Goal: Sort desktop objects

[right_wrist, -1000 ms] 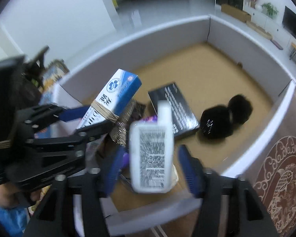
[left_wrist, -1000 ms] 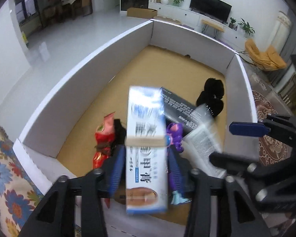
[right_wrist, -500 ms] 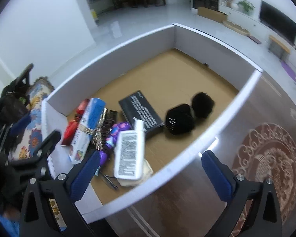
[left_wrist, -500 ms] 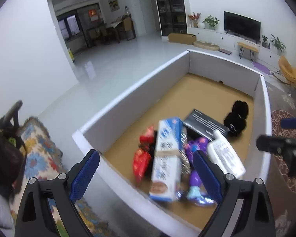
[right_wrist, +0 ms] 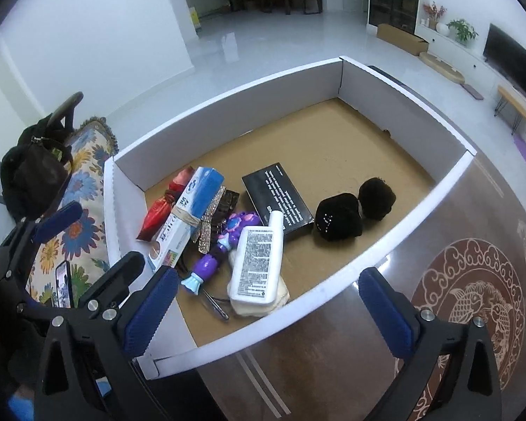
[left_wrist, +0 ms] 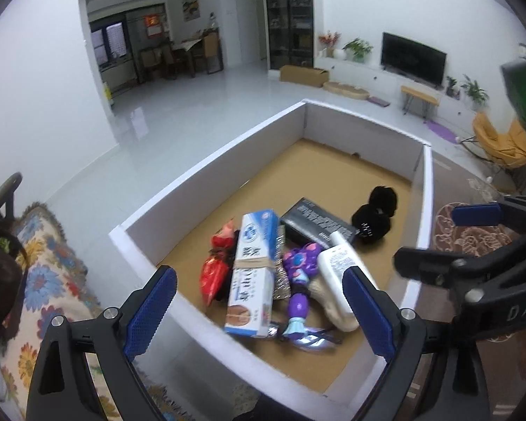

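A white-walled cardboard box (left_wrist: 207, 172) (right_wrist: 228, 94) holds the sorted things. A blue-and-white toothpaste carton (left_wrist: 254, 273) (right_wrist: 186, 217) lies in the near left pile, beside a red packet (left_wrist: 215, 270) (right_wrist: 157, 210), a purple toy (left_wrist: 298, 280) (right_wrist: 221, 245) and a white bottle (left_wrist: 340, 273) (right_wrist: 257, 263). Further in lie a black box (left_wrist: 315, 222) (right_wrist: 280, 200) and two black fuzzy items (left_wrist: 373, 217) (right_wrist: 354, 210). My left gripper (left_wrist: 259, 312) hangs open above the carton, holding nothing. My right gripper (right_wrist: 268, 319) stands open above the bottle, also empty.
The box sits on a dark brown table (right_wrist: 456, 280) with a fish ornament. A floral cloth (left_wrist: 49, 273) (right_wrist: 77, 210) and a dark bag (right_wrist: 35, 172) lie to the left. A phone (right_wrist: 63, 284) rests on the cloth. Behind is a living room with a pale floor.
Both grippers have opened and risen. The toothpaste carton left the left gripper and the white bottle left the right one; both now lie in the box.
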`<state>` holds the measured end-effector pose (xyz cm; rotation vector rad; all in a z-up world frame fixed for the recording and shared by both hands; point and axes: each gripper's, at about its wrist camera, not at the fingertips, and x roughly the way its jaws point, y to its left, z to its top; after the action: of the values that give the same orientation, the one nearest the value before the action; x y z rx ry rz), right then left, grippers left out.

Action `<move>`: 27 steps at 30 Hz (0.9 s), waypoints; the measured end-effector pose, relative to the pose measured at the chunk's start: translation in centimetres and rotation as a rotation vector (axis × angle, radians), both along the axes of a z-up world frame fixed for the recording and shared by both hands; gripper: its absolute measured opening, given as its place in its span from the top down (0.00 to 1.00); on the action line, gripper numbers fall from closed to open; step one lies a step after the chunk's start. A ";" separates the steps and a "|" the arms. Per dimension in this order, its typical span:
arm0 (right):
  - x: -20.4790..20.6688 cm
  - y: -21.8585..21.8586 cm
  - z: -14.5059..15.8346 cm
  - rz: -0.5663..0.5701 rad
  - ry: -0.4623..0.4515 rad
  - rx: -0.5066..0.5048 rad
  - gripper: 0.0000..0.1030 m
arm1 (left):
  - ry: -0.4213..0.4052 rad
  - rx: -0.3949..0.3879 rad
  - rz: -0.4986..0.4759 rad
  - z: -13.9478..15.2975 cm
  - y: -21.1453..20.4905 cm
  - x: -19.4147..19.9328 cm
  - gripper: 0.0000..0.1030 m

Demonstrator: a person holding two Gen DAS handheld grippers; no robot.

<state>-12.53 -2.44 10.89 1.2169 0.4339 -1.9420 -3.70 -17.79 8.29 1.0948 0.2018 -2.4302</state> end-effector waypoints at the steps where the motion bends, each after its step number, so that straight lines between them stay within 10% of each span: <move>1: -0.2 0.0 0.0 -0.011 0.000 0.003 0.00 | -0.006 0.011 0.007 -0.1 -0.3 0.0 0.06; 27: -1.2 0.1 -1.3 -0.131 0.039 -0.003 0.00 | 0.091 0.118 0.110 0.0 -4.4 1.5 0.04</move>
<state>-13.75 -2.36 9.56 1.2346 0.3794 -2.0799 -2.17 -22.18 8.26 0.9959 0.4285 -2.3964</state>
